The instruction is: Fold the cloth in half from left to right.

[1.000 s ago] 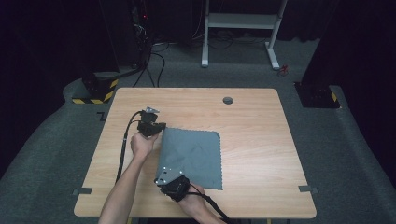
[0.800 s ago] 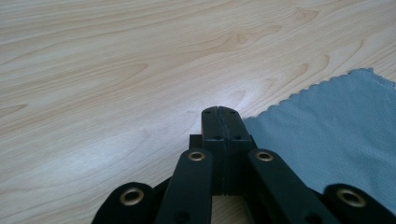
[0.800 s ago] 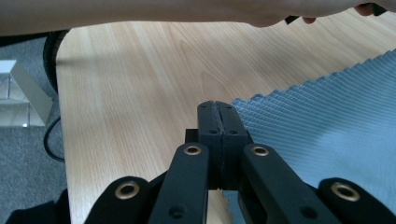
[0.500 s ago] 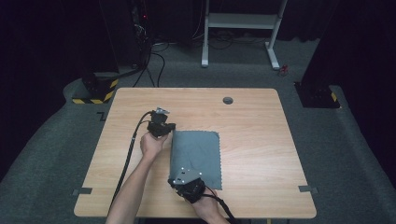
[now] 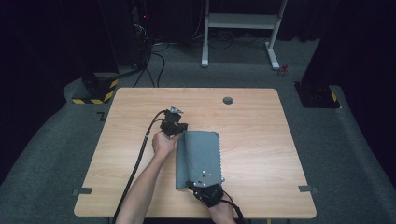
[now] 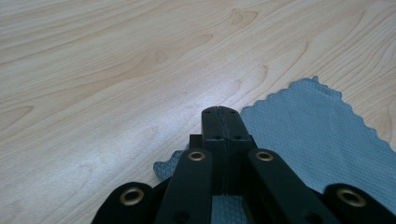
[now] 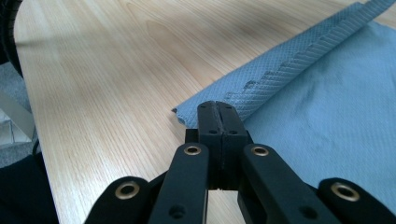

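Observation:
A grey-blue cloth (image 5: 201, 156) lies on the wooden table (image 5: 135, 116), its left part lifted and folded over to the right. My left gripper (image 5: 181, 132) is at the cloth's far left corner, jaws shut on the cloth's edge. In the left gripper view the shut jaws (image 6: 222, 112) sit over the cloth (image 6: 308, 126), which spreads to the right. My right gripper (image 5: 201, 179) pinches the near edge. In the right gripper view its shut jaws (image 7: 217, 108) hold the cloth (image 7: 327, 116) where a raised fold runs off to the upper right.
A round dark grommet (image 5: 227, 100) sits near the table's far edge. Tape strips (image 5: 82, 191) mark the floor by the front corners. Bare tabletop lies left and right of the cloth. A white frame (image 5: 240, 21) and cables stand beyond the table.
Both hands have moved to the right, carrying the cloth's left edge with them. The cloth now shows narrower, its left part folded over.

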### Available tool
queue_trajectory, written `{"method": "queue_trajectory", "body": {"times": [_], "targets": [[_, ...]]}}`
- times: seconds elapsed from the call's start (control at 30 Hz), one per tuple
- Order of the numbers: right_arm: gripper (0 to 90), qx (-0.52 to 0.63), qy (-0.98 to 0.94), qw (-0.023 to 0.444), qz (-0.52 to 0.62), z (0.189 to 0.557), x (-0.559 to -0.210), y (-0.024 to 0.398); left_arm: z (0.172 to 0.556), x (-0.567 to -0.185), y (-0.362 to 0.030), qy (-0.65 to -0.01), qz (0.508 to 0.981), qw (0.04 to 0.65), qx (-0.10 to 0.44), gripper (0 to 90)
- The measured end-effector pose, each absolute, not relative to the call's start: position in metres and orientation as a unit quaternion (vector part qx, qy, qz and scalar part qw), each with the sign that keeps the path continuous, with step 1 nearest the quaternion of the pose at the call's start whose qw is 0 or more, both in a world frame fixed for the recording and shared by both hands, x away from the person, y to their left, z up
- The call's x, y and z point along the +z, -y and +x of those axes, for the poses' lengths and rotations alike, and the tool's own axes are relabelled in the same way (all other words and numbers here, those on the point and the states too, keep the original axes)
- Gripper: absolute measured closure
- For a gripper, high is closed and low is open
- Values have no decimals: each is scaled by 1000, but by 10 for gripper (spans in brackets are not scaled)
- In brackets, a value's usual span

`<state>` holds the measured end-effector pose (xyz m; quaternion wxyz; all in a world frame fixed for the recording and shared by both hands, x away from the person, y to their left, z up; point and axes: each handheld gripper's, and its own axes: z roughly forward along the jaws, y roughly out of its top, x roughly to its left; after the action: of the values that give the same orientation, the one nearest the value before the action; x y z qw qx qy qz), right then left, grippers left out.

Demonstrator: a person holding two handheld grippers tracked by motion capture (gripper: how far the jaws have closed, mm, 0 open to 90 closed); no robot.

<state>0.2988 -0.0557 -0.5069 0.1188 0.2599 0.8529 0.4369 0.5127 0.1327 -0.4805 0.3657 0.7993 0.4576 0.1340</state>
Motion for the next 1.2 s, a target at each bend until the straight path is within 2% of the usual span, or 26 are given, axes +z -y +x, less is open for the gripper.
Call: {"method": "queue_trajectory", "body": {"times": [0.33,1.2], "targets": [[900,430,-849,141,272,293,-505,76,514,-479,-115,-447,801,377,130,900],[900,418,-831,163,329,286,-513,127,522,-483,-51,-414,818,380,122,900]]}}
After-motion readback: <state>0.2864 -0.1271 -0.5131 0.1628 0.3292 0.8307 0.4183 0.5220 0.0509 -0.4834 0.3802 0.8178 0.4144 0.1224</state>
